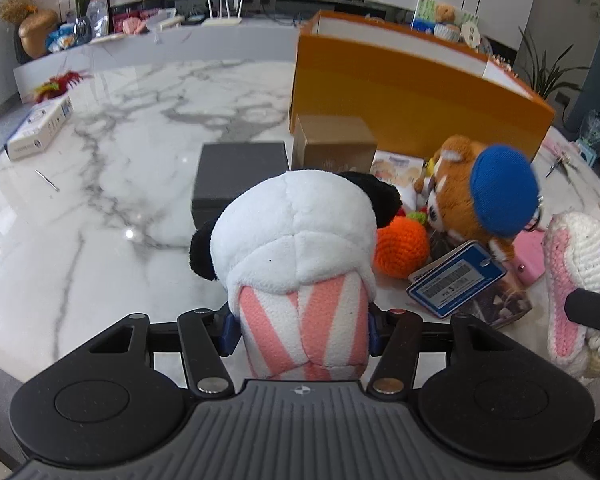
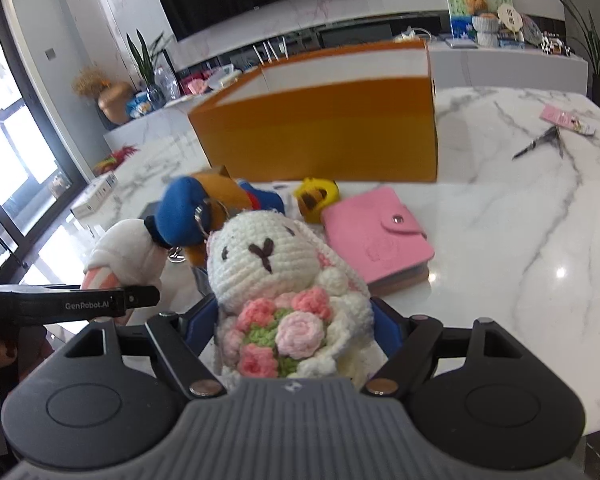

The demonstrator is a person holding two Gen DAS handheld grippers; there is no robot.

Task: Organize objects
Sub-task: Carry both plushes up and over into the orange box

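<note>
My left gripper (image 1: 299, 324) is shut on a panda plush (image 1: 300, 232) with a white head, black ears and pink-striped body, held above the marble table's near edge. My right gripper (image 2: 296, 332) is shut on a crocheted white bunny (image 2: 268, 256) holding a pink flower bouquet. The bunny also shows at the right edge of the left wrist view (image 1: 576, 264). The panda shows at the left of the right wrist view (image 2: 124, 256). A large open orange box (image 1: 416, 92) (image 2: 320, 128) stands on the table behind the pile.
The pile holds a brown plush with a blue beret (image 1: 484, 200), an orange crocheted ball (image 1: 400, 246), a blue barcode tag (image 1: 456, 280), a black box (image 1: 240, 180), a brown carton (image 1: 336, 144), a pink wallet (image 2: 376, 236) and a yellow toy (image 2: 316, 196). Scissors (image 2: 540, 142) lie far right. A white box (image 1: 40, 126) lies far left.
</note>
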